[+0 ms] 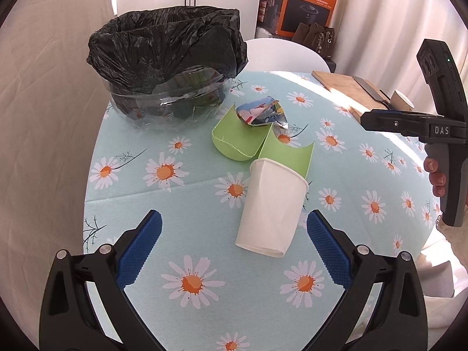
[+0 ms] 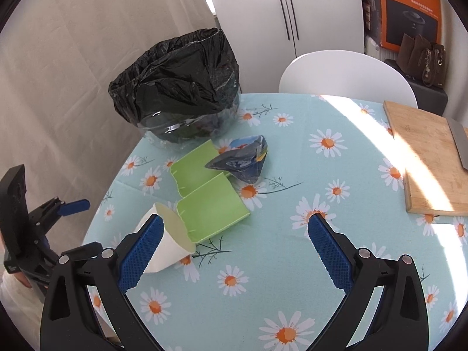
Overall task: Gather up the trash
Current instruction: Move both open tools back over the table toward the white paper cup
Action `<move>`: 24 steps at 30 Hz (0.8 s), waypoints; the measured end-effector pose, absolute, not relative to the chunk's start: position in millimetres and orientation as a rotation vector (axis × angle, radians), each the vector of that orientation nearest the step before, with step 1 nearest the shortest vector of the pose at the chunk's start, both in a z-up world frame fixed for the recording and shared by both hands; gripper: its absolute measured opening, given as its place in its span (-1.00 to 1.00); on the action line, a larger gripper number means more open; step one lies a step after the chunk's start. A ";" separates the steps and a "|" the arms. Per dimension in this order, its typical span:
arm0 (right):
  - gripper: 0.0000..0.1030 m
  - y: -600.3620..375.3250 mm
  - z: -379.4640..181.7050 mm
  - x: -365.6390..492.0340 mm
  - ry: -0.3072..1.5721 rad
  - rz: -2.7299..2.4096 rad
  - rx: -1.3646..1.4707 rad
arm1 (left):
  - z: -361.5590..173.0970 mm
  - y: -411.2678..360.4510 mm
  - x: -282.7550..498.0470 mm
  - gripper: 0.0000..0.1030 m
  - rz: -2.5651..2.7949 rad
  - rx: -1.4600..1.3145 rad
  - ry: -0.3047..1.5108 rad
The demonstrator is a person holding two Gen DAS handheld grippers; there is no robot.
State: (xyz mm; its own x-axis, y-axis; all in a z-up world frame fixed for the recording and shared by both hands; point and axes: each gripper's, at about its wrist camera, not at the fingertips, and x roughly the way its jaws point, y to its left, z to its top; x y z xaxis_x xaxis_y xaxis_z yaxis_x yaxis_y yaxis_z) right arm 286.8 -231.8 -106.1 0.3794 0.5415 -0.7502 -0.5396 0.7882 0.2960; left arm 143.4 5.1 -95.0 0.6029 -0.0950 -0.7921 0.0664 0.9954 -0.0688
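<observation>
A: Entry, collecting trash. Where does the white paper cup sit?

B: On its side on the daisy-print tablecloth, rim end touching the torn green paper tray, with the crumpled blue foil wrapper resting on the tray's far half. The clear bin lined with a black plastic bag stands beyond all three, on the table's far left.

A: Gripper states?

B: Left gripper: fingers spread wide, nothing between them. Right gripper: likewise released and empty.

A: Which one is nearer the cup?

B: The left, in my judgement. In its wrist view the cup lies just ahead, right of the midline and close to the right-hand pad. In the right wrist view the cup sits off at the left finger, partly hidden behind it.

A: Long axis?

B: Runs roughly along the left gripper's pointing direction, base nearest, rim farthest. So the fingers would close across the cup's width. Needs a small shift right first, probably.
</observation>
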 end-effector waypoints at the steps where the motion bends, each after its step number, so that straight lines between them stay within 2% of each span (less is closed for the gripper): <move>1: 0.84 -233.1 -111.2 285.8 0.975 0.688 0.006 | -98.0 2.9 143.7 0.89 -0.111 -0.036 0.924; 12: 0.84 -236.4 -148.1 296.3 1.155 0.675 0.124 | -127.4 -21.2 160.9 0.89 -0.268 -0.016 0.981; 22: 0.81 -198.1 -182.1 336.8 1.285 0.712 0.135 | -143.6 -22.6 185.7 0.89 -0.250 -0.024 1.025; 24: 0.70 -190.2 -191.3 343.4 1.318 0.708 0.142 | -146.3 -21.9 191.4 0.88 -0.244 -0.035 1.029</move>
State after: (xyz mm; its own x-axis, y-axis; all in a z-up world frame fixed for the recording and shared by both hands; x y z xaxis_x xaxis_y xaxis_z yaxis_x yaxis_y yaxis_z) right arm 343.4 -190.2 -191.3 0.0761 0.5470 -0.8337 -0.3929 0.7849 0.4791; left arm 191.4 -21.9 -146.3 0.4914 -0.2173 -0.8434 0.1844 0.9724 -0.1431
